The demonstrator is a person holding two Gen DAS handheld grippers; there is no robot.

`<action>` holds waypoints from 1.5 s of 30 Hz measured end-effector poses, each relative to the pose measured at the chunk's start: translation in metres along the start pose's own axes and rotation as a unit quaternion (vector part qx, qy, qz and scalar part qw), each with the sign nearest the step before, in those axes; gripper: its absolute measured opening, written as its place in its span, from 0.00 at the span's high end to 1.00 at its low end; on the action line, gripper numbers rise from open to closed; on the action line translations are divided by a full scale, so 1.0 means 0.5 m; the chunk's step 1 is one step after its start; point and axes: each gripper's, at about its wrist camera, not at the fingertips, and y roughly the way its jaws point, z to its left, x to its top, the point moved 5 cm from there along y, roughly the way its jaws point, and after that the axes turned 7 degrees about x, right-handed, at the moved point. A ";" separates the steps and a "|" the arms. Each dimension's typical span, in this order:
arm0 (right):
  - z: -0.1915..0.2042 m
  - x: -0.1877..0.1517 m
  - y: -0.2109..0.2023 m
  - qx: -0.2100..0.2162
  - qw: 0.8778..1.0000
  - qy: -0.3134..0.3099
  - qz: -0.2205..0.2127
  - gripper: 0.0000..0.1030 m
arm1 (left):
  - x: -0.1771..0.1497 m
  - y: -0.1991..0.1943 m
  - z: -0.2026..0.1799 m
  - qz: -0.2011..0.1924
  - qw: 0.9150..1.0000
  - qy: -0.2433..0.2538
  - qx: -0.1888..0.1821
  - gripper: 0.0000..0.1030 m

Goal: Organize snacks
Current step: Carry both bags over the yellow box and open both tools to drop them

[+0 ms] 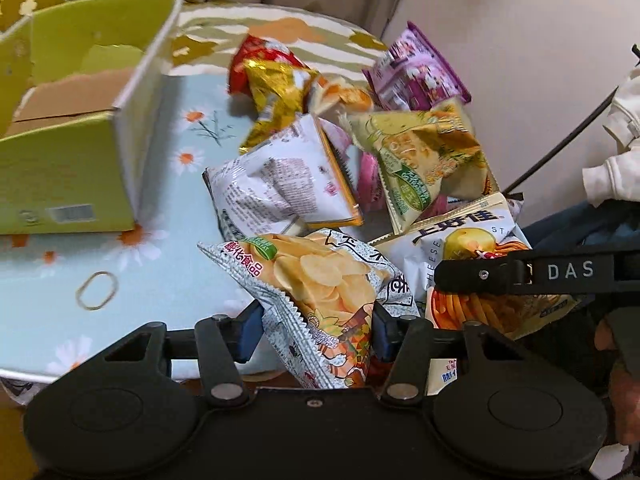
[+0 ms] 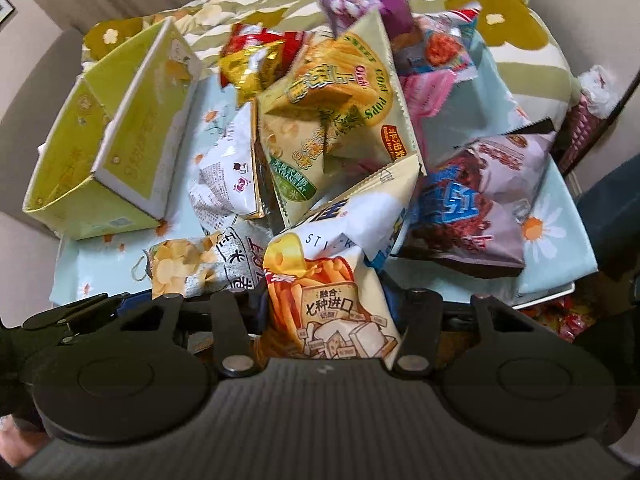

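Left claw (image 1: 318,330) tilts steeply down over the near edge of the counter (image 1: 120,280), jaws narrowed and clamped on the chip bag (image 1: 320,284); pads press both sides of its lower end. Bag's long axis runs up and away from the claw, top corner leaning left toward the box (image 1: 68,176). Grey-white crinkled foil w/ pale round chips printed, red and green label at top.

Right claw (image 2: 326,320) also pitched steeply down, jaws closed in on the cheese stick bag (image 2: 332,280). Bag stands roughly upright betw. the fingers, long axis pointing away from the camera into the pile; top part white, bent over to the right. Front shows orange sticks, a cheese wedge, cream panel w/ dark text. In the left view the right claw's finger (image 1: 520,276) crosses this bag (image 1: 460,248) sideways.

Both bags sit at the near edge of the snack pile (image 2: 340,120) on the floral counter cloth. Green box is open and well left of the pile. Rubber band (image 1: 97,290) lies flat on the cloth near the box.
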 end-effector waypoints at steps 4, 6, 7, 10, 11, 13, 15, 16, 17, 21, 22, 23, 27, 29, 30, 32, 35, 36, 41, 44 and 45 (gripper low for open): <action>0.030 0.003 -0.006 0.012 1.000 -0.016 -0.004 0.37 | 0.000 -0.038 0.025 -0.017 1.000 -0.016 0.011 0.45; 0.045 0.010 -0.011 0.017 0.999 -0.026 -0.008 0.37 | 0.001 -0.055 0.035 -0.027 0.999 -0.025 0.017 0.45; 0.051 0.013 -0.014 0.021 0.999 -0.031 -0.009 0.37 | 0.004 -0.065 0.039 -0.032 0.999 -0.029 0.020 0.45; 0.070 0.025 -0.026 0.031 0.998 -0.047 -0.017 0.37 | 0.013 -0.091 0.048 -0.052 0.997 -0.039 0.032 0.45; 0.076 0.030 -0.030 0.034 0.998 -0.052 -0.020 0.37 | 0.017 -0.100 0.050 -0.058 0.997 -0.041 0.036 0.45; 0.089 0.039 -0.039 0.040 0.997 -0.062 -0.026 0.37 | 0.022 -0.120 0.052 -0.070 0.995 -0.047 0.044 0.45; 0.100 0.049 -0.048 0.046 0.996 -0.073 -0.033 0.37 | 0.024 -0.140 0.055 -0.084 0.994 -0.052 0.052 0.45; 0.105 0.055 -0.054 0.050 0.995 -0.078 -0.036 0.37 | 0.029 -0.147 0.055 -0.090 0.993 -0.054 0.056 0.45; 0.111 0.063 -0.058 0.055 0.994 -0.085 -0.039 0.37 | 0.034 -0.154 0.055 -0.097 0.992 -0.056 0.062 0.45; 0.140 0.092 -0.072 0.074 0.989 -0.115 -0.050 0.37 | 0.049 -0.183 0.063 -0.124 0.986 -0.069 0.083 0.45; 0.148 0.099 -0.073 0.080 0.988 -0.123 -0.053 0.37 | 0.055 -0.189 0.068 -0.129 0.985 -0.073 0.089 0.45; 0.158 0.107 -0.074 0.085 0.986 -0.130 -0.055 0.37 | 0.060 -0.199 0.077 -0.135 0.983 -0.077 0.095 0.45; 0.204 0.144 -0.077 0.106 0.981 -0.152 -0.065 0.37 | 0.099 -0.228 0.121 -0.159 0.975 -0.097 0.121 0.45; 0.231 0.164 -0.078 0.115 0.978 -0.160 -0.073 0.37 | 0.122 -0.247 0.151 -0.175 0.970 -0.102 0.135 0.45; 0.248 0.176 -0.077 0.120 0.976 -0.166 -0.079 0.37 | 0.133 -0.258 0.166 -0.184 0.967 -0.103 0.142 0.45; 0.278 0.198 -0.071 0.124 0.973 -0.175 -0.088 0.37 | 0.158 -0.272 0.197 -0.199 0.962 -0.105 0.157 0.45; 0.329 0.234 -0.055 0.130 0.970 -0.181 -0.101 0.37 | 0.201 -0.285 0.250 -0.216 0.955 -0.109 0.170 0.45; 0.344 0.245 -0.048 0.132 0.969 -0.181 -0.103 0.37 | 0.216 -0.285 0.269 -0.220 0.954 -0.110 0.171 0.45; 0.426 0.307 0.000 0.131 0.969 -0.175 -0.115 0.37 | 0.297 -0.270 0.361 -0.225 0.953 -0.100 0.179 0.44; 0.478 0.348 0.051 0.122 0.971 -0.170 -0.116 0.37 | 0.345 -0.240 0.416 -0.216 0.956 -0.093 0.177 0.44; 0.489 0.358 0.069 0.118 0.972 -0.167 -0.115 0.37 | 0.362 -0.226 0.435 -0.210 0.958 -0.090 0.174 0.44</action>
